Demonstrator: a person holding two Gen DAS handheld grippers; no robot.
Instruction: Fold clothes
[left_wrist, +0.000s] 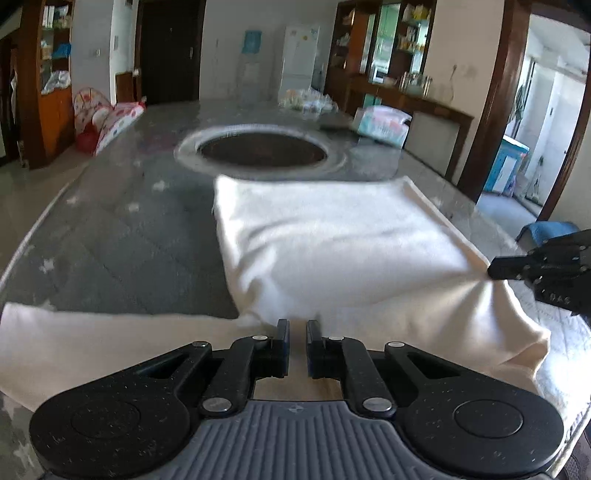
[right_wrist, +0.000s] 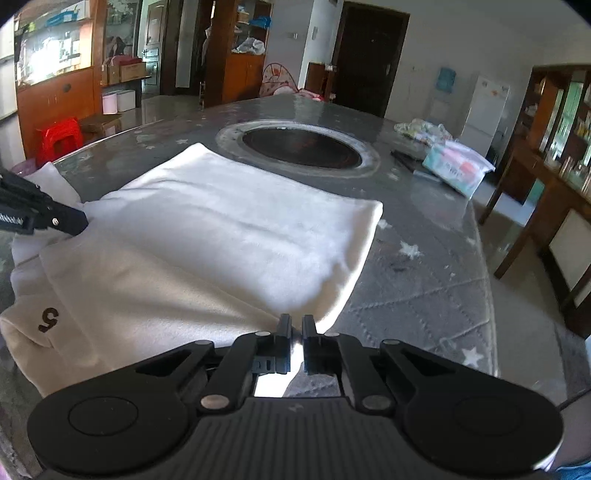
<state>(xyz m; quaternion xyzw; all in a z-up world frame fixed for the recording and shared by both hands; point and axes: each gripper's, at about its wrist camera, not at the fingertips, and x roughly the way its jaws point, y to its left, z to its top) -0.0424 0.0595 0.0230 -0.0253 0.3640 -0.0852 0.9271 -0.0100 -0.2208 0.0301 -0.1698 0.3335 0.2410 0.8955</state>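
A cream-white garment (left_wrist: 332, 243) lies partly folded on the grey star-patterned table cover (left_wrist: 122, 229). It also shows in the right wrist view (right_wrist: 229, 236), with a dark "5" mark (right_wrist: 48, 319) on the near left part. My left gripper (left_wrist: 297, 326) is shut on the garment's near edge. It shows in the right wrist view (right_wrist: 83, 223) at the left, pinching cloth. My right gripper (right_wrist: 295, 323) is shut on the garment's near right corner. It shows in the left wrist view (left_wrist: 493, 271) at the right, pulling the cloth taut.
A round dark opening with a metal rim (left_wrist: 262, 149) sits in the table beyond the garment. A plastic package (right_wrist: 456, 168) and a bag of items (right_wrist: 421, 131) lie at the far right of the table. Wooden cabinets and a bench (right_wrist: 546, 206) stand to the right.
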